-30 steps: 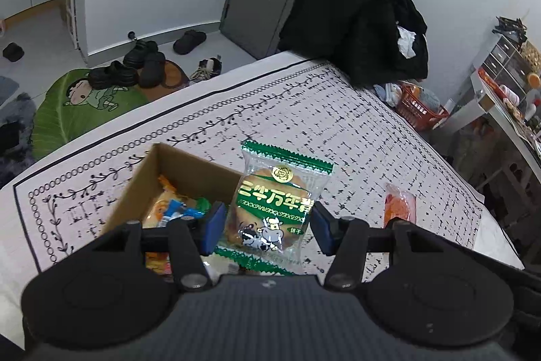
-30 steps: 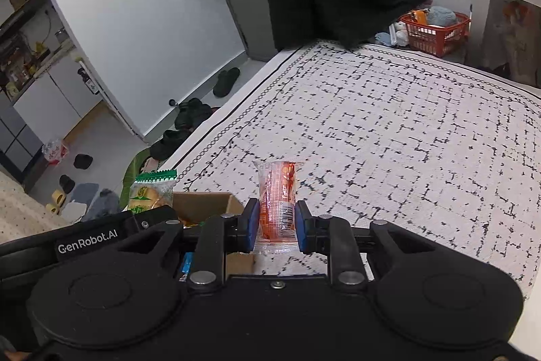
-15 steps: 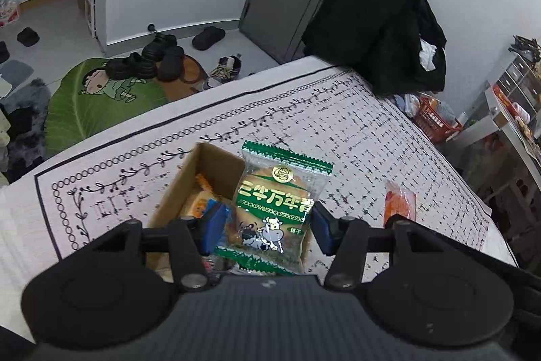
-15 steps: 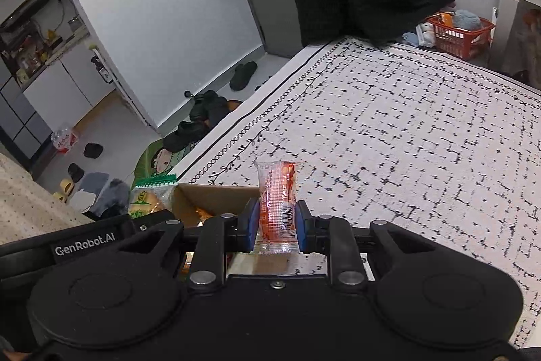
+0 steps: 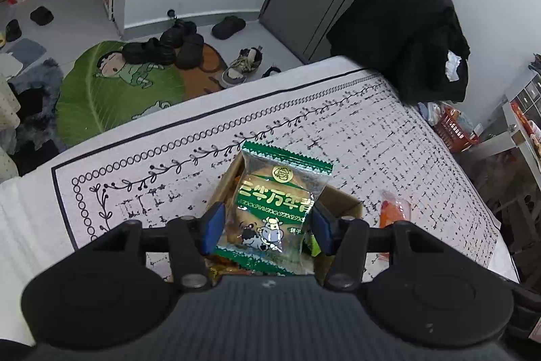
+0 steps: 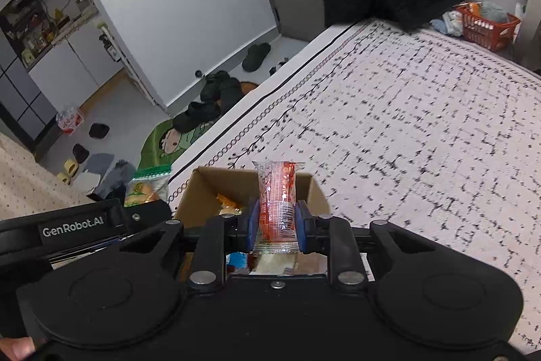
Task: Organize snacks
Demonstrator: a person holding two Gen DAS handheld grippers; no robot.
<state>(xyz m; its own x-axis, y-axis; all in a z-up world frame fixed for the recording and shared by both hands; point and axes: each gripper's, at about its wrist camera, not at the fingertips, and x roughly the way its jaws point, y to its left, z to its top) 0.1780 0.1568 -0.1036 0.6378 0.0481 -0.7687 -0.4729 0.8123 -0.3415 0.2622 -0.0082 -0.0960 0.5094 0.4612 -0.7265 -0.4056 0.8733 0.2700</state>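
Left claw (image 5: pixel 267 227): clamped on green pack (image 5: pixel 275 208), now carried over box (image 5: pixel 341 202); right claw (image 6: pixel 275 224): red pack (image 6: pixel 277 195) gripped, likewise brought above box (image 6: pixel 203 188); release judged next

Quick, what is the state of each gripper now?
Left gripper: closed on green biscuit packet.
Right gripper: closed on orange-red clear-wrapped snack packet.

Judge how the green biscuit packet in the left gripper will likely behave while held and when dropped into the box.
The biscuit packet stands upright between the left gripper pads, so it seems fairly stiff. Its glossy film may slip. The round biscuit inside could crack if squeezed or dropped hard into the box.
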